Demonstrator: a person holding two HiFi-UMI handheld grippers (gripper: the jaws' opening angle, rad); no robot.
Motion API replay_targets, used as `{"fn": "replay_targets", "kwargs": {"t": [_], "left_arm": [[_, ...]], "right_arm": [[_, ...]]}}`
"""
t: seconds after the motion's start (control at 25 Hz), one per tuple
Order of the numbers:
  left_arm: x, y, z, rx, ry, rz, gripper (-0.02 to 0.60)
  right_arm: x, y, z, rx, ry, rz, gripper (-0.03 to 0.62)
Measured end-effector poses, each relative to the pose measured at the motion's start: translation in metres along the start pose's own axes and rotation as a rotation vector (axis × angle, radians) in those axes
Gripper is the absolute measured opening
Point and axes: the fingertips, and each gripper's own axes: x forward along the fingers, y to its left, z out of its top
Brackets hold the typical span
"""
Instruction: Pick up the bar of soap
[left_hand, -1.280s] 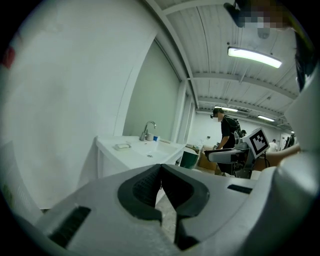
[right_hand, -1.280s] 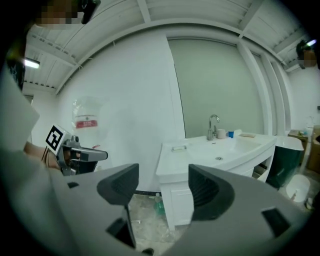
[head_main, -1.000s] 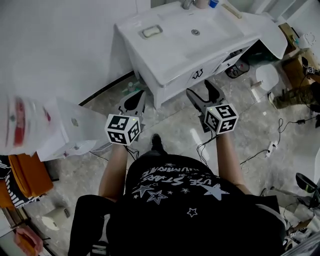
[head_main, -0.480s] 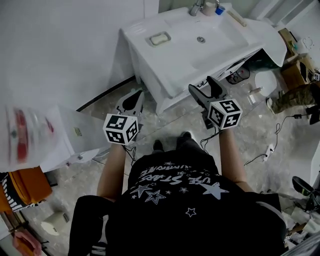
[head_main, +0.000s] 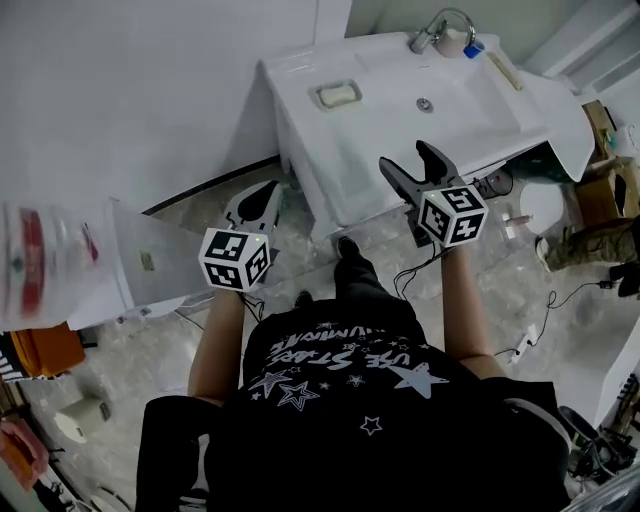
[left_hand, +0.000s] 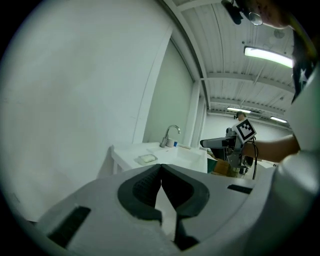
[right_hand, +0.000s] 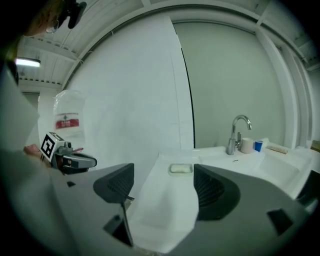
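Note:
The pale bar of soap (head_main: 337, 95) lies in a white dish on the left of the white sink counter (head_main: 380, 150). In the right gripper view the soap (right_hand: 180, 169) shows straight ahead between the jaws, still well away. My right gripper (head_main: 405, 158) hovers in front of the counter's edge, open and empty (right_hand: 165, 187). My left gripper (head_main: 270, 188) hangs lower to the left over the floor, jaws shut on nothing (left_hand: 161, 169). From the left gripper view the soap (left_hand: 147, 158) sits far off.
A chrome faucet (head_main: 437, 30) with a cup (right_hand: 246, 145) and a small blue item (right_hand: 258, 145) stands behind the basin (head_main: 425, 104). A white box (head_main: 150, 265) and a plastic bag (head_main: 25, 260) are at left. Cables and cardboard boxes (head_main: 600, 190) lie at right.
The person has stepped toward the sink, so both grippers are nearer the counter. The right jaws stay open and the left stay shut.

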Motion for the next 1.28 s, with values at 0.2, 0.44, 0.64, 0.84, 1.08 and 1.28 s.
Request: {"fn": "replay_targets", "kwargs": {"t": [0.2,0.44,0.64,0.84,1.08,1.28], "left_arm": [[0.034,0.017,0.004,-0.027,0.004,0.119,0.009],[0.074,0.029,0.019,-0.049,0.001,0.225,0.011],[0.091,0.041,0.027,-0.077,-0.005,0.333,0.011],[0.103,0.053,0.032,-0.074,0.013,0.403,0.011],[0.116,0.066,0.031,-0.089,0.036,0.465,0.009],[0.121,0.075,0.031,-0.102,0.045,0.488,0.009]], "right_arm": [[0.053,-0.036,0.01,-0.03,0.026,0.122,0.374],[0.109,-0.07,0.02,-0.098,0.104,0.279,0.365],[0.151,-0.08,0.022,-0.22,0.211,0.435,0.341],[0.19,-0.081,0.014,-0.384,0.302,0.552,0.285],[0.233,-0.077,-0.01,-0.619,0.414,0.664,0.248],[0.254,-0.067,-0.034,-0.75,0.541,0.757,0.244]]}}
